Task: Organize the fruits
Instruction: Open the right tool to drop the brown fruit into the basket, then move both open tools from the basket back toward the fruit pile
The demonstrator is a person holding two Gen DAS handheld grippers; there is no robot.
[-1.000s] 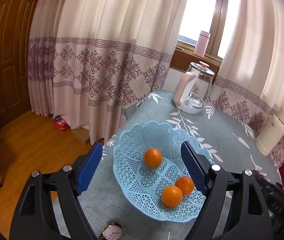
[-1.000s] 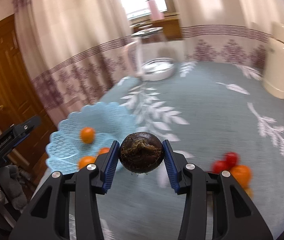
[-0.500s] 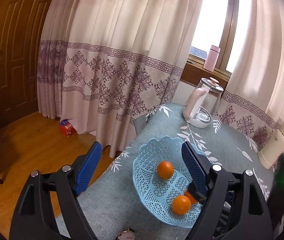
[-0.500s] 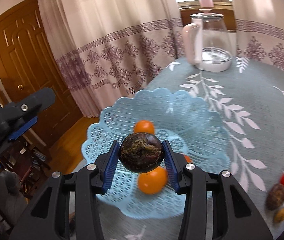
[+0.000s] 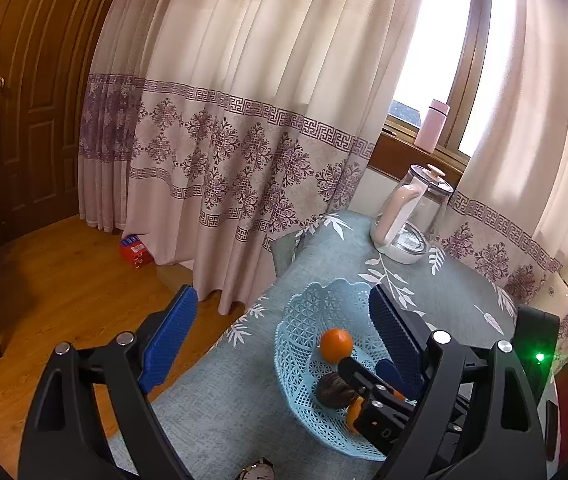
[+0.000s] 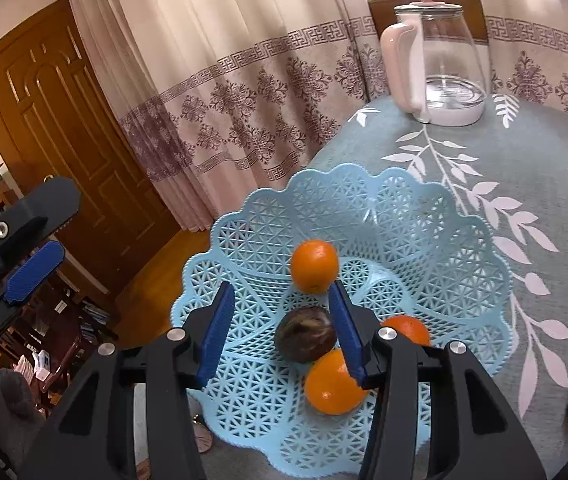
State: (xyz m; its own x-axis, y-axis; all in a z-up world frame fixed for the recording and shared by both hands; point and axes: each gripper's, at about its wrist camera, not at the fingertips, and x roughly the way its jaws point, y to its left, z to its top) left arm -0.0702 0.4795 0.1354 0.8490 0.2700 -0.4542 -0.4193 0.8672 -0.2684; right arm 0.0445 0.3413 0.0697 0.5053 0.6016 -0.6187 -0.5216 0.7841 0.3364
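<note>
Dark passion fruit (image 6: 305, 339) lies on the floor of the blue lattice basket (image 6: 412, 216), touching one of three oranges (image 6: 314, 266). Our right gripper (image 6: 280, 327) straddles it, fingers spread, nothing held. Our left gripper (image 5: 279, 330) hangs open above the worktop (image 5: 219, 404) edge. Glass kettle (image 6: 436, 68) sits beyond.

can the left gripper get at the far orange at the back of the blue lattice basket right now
Probably yes. The open left gripper faces the light blue lattice basket, and the round far orange lies uncovered. The open right gripper sits nearer, over the dark brown round fruit, crowding that side.
</note>
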